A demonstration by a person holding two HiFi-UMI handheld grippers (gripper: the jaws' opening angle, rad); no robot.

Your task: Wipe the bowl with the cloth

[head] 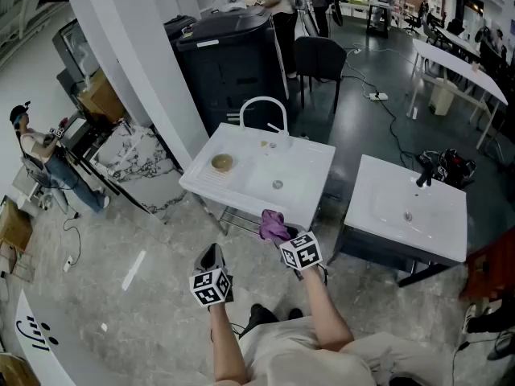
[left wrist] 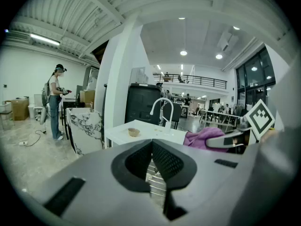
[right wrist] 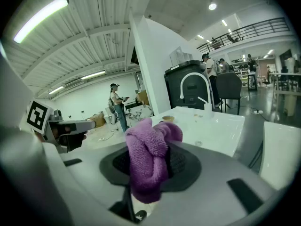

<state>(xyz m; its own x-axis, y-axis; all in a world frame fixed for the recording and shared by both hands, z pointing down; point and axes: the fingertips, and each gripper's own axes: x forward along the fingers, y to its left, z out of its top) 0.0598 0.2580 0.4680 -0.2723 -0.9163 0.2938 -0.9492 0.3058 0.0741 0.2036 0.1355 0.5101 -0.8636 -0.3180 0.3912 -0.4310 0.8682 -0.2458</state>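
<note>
The right claw (head: 285,236) is clamped shut on the purple cloth (right wrist: 148,159), which bulges out above and below its jaws. It hovers at the 6 o'clock edge of the white sink worktop (head: 241,197). The left claw (left wrist: 151,143) is closed and empty. The bowl (head: 222,163) sits upright on the worktop, at 10 o'clock from the drain (head: 277,185), well apart from both claws.

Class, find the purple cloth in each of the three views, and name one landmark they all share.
Head view: purple cloth at lower centre, by the sink unit's near edge.
Left gripper view: right of centre, at mid-height.
Right gripper view: dead centre, clamped between the jaws.
Shared landmark: the white arched tap, beyond the cloth in every view.
</note>
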